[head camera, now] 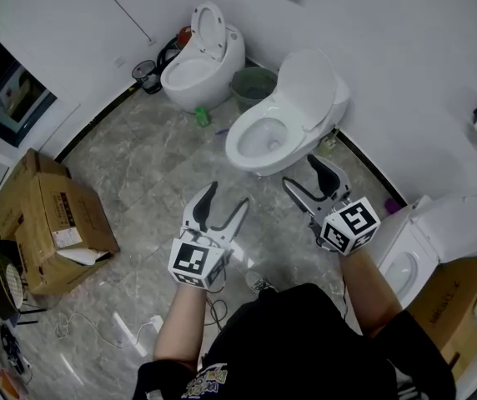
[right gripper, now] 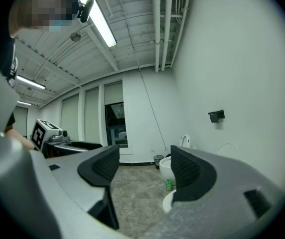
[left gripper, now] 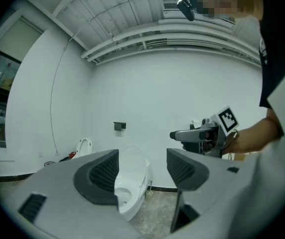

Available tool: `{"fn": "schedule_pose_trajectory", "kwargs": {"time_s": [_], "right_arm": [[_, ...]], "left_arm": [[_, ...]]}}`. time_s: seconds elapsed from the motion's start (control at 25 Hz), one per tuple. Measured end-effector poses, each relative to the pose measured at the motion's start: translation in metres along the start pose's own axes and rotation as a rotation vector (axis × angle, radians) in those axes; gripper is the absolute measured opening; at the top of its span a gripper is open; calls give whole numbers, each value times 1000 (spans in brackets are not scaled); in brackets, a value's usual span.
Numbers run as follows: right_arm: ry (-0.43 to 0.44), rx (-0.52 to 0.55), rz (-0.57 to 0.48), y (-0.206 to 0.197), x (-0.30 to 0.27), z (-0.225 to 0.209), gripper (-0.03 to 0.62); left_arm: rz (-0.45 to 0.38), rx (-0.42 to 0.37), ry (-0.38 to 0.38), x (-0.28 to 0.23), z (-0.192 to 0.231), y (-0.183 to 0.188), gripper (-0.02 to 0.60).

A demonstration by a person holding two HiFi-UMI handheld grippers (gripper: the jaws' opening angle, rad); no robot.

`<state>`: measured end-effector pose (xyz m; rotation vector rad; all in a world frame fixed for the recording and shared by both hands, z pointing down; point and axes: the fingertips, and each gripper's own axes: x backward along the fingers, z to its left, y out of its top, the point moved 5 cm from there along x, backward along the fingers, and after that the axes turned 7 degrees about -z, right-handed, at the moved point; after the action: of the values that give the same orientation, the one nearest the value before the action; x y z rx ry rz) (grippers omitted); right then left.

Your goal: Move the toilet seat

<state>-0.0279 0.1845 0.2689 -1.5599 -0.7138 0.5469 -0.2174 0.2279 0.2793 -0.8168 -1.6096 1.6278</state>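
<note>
The white toilet (head camera: 276,127) in the middle of the wall has its lid (head camera: 309,82) standing up and its bowl uncovered. My left gripper (head camera: 227,198) hovers open over the floor just in front of the bowl, nothing between its fingers. My right gripper (head camera: 302,173) is open too, near the bowl's right front, apart from it. In the left gripper view the same toilet (left gripper: 130,183) shows between the open jaws of the left gripper (left gripper: 142,169), with the right gripper (left gripper: 202,136) to the right. The right gripper (right gripper: 145,171) frames bare floor and a bowl rim (right gripper: 168,200).
A second toilet (head camera: 201,57) stands at the far left and a third (head camera: 439,232) at the right, beside a cardboard box (head camera: 455,307). A green bin (head camera: 253,86) and a green bottle (head camera: 201,117) sit between toilets. An open cardboard box (head camera: 51,223) and floor cables (head camera: 213,307) lie nearer.
</note>
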Motion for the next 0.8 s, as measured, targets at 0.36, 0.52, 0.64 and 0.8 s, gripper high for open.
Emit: {"fn": "schedule_pose_trajectory", "kwargs": {"time_s": [0.36, 0.52, 0.64, 0.8], "right_arm": [[60, -22, 6, -8, -43, -5, 356], [121, -42, 9, -12, -63, -18, 360], [171, -59, 10, -15, -77, -39, 364], [233, -76, 16, -13, -94, -80, 364]], "left_arm": [[38, 29, 69, 5, 31, -6, 275], [39, 12, 145, 1, 43, -9, 275], [49, 22, 210, -17, 45, -10, 275], [46, 8, 278, -50, 46, -16, 275]]}}
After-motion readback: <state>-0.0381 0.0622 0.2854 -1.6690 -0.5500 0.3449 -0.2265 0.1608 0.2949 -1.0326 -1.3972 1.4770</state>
